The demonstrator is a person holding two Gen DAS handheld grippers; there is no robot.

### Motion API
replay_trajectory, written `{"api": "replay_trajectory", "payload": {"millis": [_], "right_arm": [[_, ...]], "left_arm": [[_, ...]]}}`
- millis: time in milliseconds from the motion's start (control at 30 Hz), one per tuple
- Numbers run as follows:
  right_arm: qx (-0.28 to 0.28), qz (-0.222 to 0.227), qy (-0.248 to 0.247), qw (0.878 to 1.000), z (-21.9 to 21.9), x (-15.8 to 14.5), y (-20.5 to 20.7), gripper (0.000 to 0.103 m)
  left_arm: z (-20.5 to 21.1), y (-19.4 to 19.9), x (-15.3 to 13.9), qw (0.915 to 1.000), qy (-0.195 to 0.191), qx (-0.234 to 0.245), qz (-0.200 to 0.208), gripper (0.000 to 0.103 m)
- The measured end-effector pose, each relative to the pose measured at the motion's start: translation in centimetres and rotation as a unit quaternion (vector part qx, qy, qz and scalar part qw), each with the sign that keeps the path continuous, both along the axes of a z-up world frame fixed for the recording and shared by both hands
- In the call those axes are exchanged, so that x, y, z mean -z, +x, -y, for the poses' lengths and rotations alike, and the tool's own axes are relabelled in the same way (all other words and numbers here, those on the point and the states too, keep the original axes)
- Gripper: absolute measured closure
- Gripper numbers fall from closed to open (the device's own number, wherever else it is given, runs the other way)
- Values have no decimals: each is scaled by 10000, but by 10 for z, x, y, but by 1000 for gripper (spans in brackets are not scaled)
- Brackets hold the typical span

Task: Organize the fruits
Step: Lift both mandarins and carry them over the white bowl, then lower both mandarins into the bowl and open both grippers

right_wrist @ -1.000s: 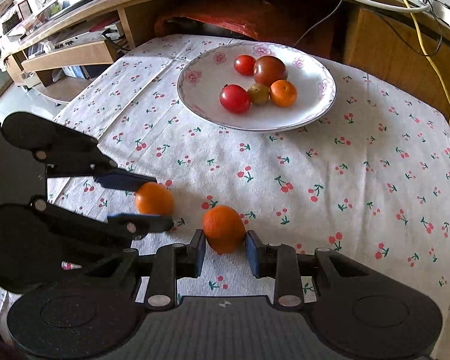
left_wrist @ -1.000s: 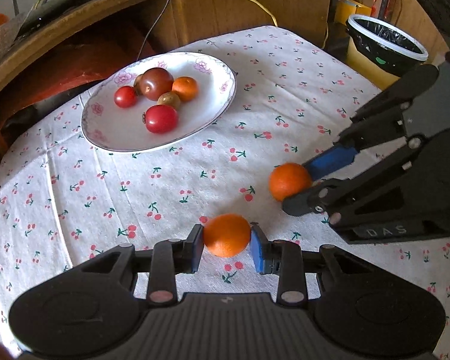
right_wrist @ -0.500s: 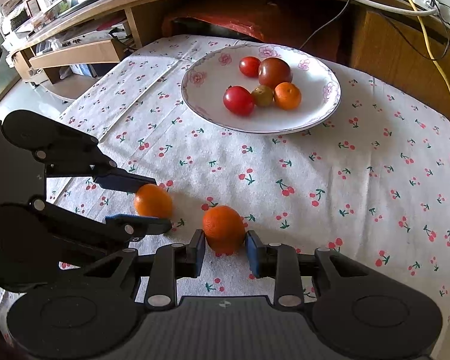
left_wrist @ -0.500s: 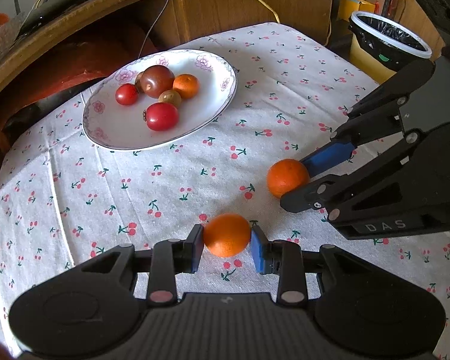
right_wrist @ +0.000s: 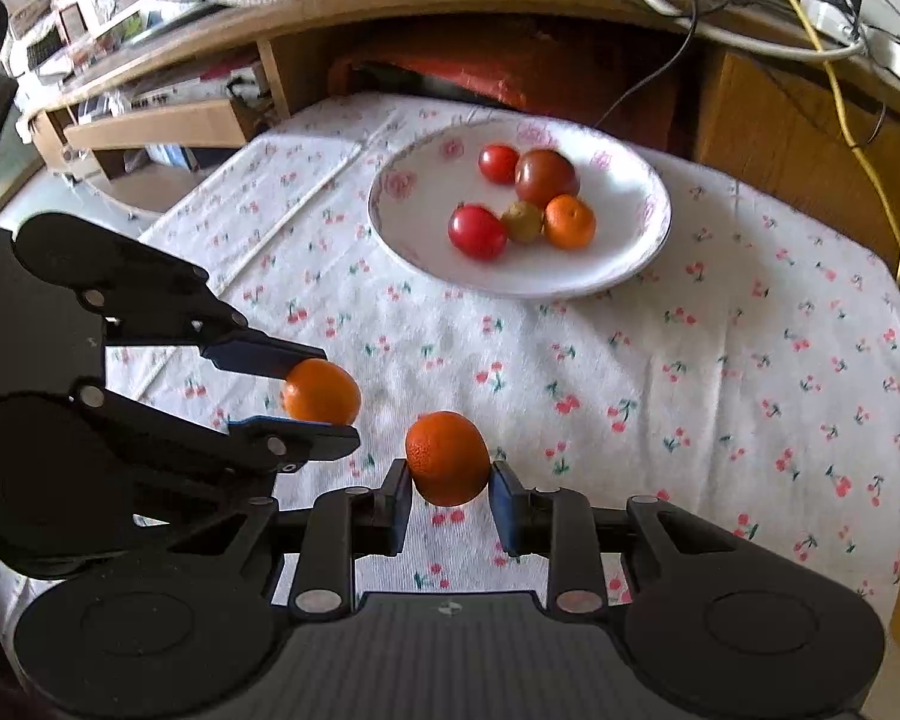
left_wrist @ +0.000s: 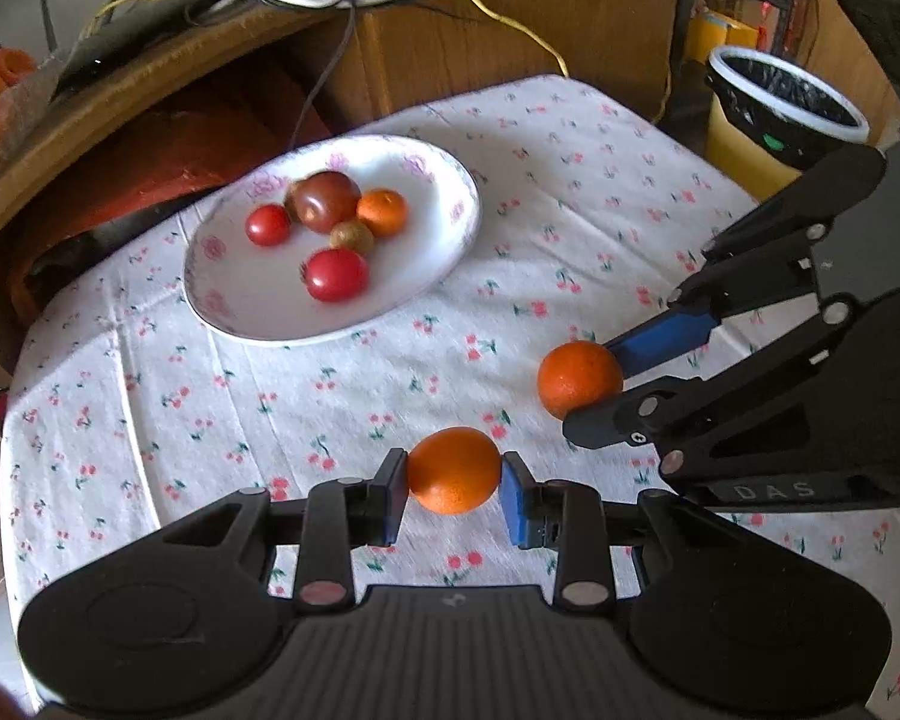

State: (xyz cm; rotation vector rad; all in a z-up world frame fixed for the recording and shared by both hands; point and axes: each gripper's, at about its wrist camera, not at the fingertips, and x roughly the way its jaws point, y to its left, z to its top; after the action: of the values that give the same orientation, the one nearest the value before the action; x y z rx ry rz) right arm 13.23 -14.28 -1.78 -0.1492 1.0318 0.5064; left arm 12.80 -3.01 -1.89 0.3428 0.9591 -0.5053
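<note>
Each gripper holds an orange fruit above the cherry-print tablecloth. My left gripper (left_wrist: 455,483) is shut on one orange (left_wrist: 453,470), which also shows in the right wrist view as the orange (right_wrist: 321,391) at left. My right gripper (right_wrist: 447,495) is shut on a second orange (right_wrist: 447,458), seen in the left wrist view as the orange (left_wrist: 579,379) at right. Ahead stands a white plate (left_wrist: 258,318) (right_wrist: 570,282) with two red tomatoes, a dark tomato (left_wrist: 324,201), a small brownish fruit and a small orange (right_wrist: 569,222).
The tablecloth (left_wrist: 210,420) covers a small table that drops off at the near-left and right edges. A yellow bin with a black liner (left_wrist: 780,114) stands right of it. A wooden desk with cables (right_wrist: 750,30) rises behind the plate.
Both grippers have risen with their oranges, lifting them off the cloth. The plate now sits lower in both views.
</note>
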Motion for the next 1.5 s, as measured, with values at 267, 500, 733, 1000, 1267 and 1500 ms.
{"api": "replay_trajectory", "payload": {"millis": [267, 500, 733, 1000, 1267, 1500], "right_arm": [[100, 226, 63, 9997, 1, -14, 12, 79], [220, 347, 120, 9991, 2, -17, 32, 79], [314, 494, 134, 9982, -2, -19, 54, 79], [337, 481, 107, 9982, -11, -9, 71, 78], [401, 437, 113, 9982, -10, -1, 84, 78], [422, 468, 84, 9980, -12, 2, 89, 77]], "left_arm": [[-1, 14, -14, 9996, -25, -157, 236, 63], [-2, 33, -20, 9987, -7, -328, 391, 63], [-6, 58, -19, 9968, -3, -602, 519, 63], [-11, 76, -6, 9954, 94, -796, 524, 63], [-11, 86, 0, 9946, 118, -887, 527, 63], [-12, 89, 2, 9938, 144, -932, 585, 63]]}}
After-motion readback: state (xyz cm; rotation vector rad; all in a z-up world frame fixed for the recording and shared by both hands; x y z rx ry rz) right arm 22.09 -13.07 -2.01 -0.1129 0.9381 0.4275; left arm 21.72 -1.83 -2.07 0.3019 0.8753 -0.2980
